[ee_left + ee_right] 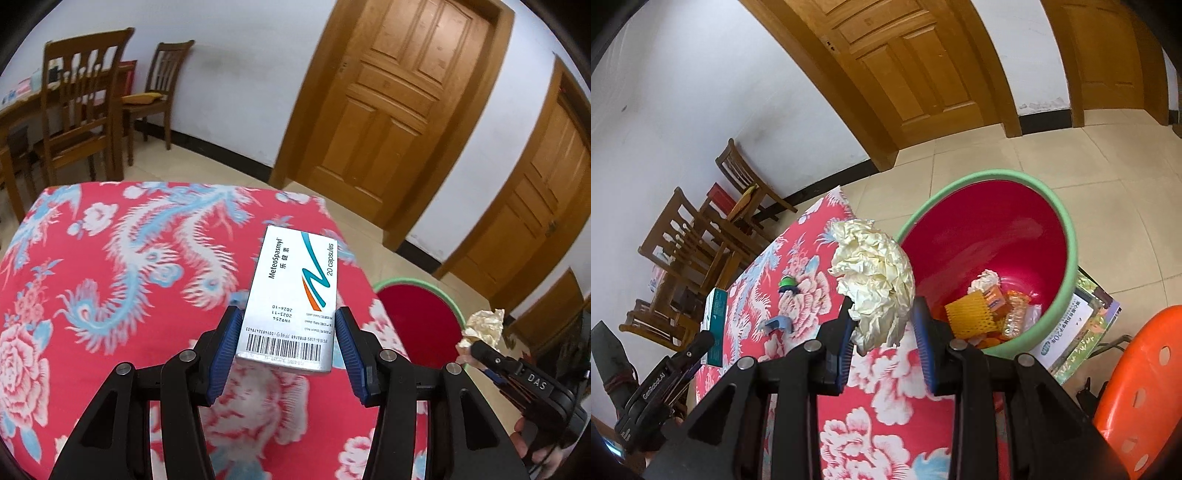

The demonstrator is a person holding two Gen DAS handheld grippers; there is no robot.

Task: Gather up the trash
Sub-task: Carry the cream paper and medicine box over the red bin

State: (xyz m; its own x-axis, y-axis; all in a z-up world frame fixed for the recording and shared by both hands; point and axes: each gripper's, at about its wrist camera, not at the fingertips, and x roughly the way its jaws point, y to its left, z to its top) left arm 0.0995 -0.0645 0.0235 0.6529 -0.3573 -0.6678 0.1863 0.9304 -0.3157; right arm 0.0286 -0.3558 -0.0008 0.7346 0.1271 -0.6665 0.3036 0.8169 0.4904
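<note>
My left gripper (288, 314) is shut on a white medicine box (293, 295) with a barcode, held above the red flowered tablecloth (110, 277). My right gripper (882, 314) is shut on a crumpled cream paper ball (875, 273), held over the table's edge just left of the bin. The bin (1067, 221) is red inside with a green rim and stands on the floor; several wrappers and an orange net lie at its bottom. In the left wrist view the right gripper (476, 341) with the paper ball (484, 325) shows beside the bin (417, 314). The right wrist view shows the left gripper (705, 341) with the medicine box (714, 321).
A green bottle cap (787, 283) and a blue plastic piece (778, 324) lie on the cloth. An orange plastic stool (1141, 387) stands right of the bin, with printed paper (1075, 325) under it. Wooden chairs (85, 110) and doors (391, 96) stand beyond the table.
</note>
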